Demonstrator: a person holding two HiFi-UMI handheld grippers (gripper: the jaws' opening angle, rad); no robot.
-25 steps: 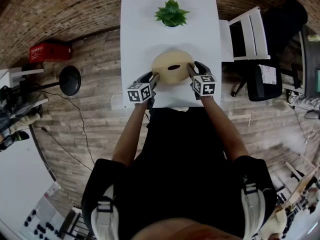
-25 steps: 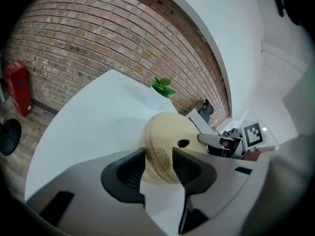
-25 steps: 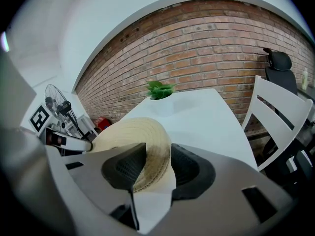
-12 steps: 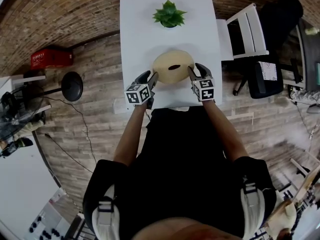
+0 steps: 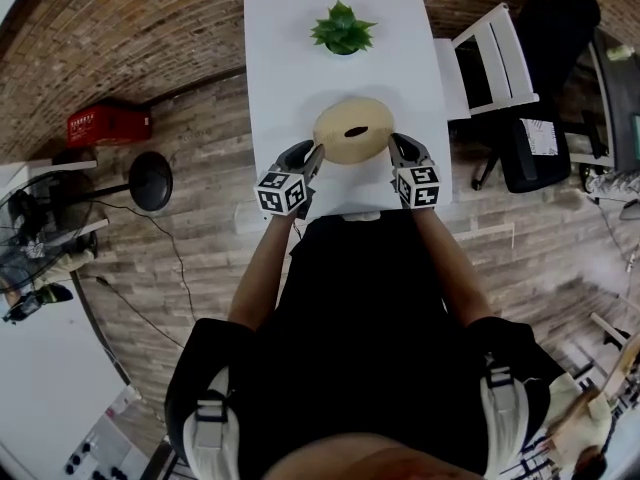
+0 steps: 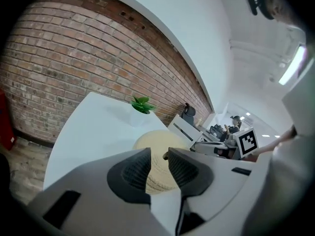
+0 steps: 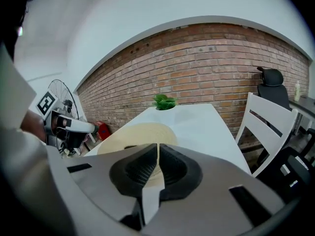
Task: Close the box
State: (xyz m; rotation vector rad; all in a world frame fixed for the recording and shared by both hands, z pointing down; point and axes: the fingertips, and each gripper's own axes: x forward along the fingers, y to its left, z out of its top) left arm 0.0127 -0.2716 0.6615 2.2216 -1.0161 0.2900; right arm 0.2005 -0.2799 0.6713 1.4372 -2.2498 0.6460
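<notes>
Box (image 5: pixel 352 130) sits on white table (image 5: pixel 290 58), apparently lidded, near plant (image 5: pixel 342 26).

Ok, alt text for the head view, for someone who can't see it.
A round tan box sits on a white table between the left gripper and right gripper, whose jaws are closing on nothing. A potted plant stands at the far end.

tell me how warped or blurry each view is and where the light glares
Head view: heavy fisheye, the floorboards curve round the table, yet the box at centre is sharp under even light. Left gripper view: the brick wall curves, and the light strip at upper right is blown out. Right gripper view: the wall arches overhead, and the corners are dark with vignette.
</notes>
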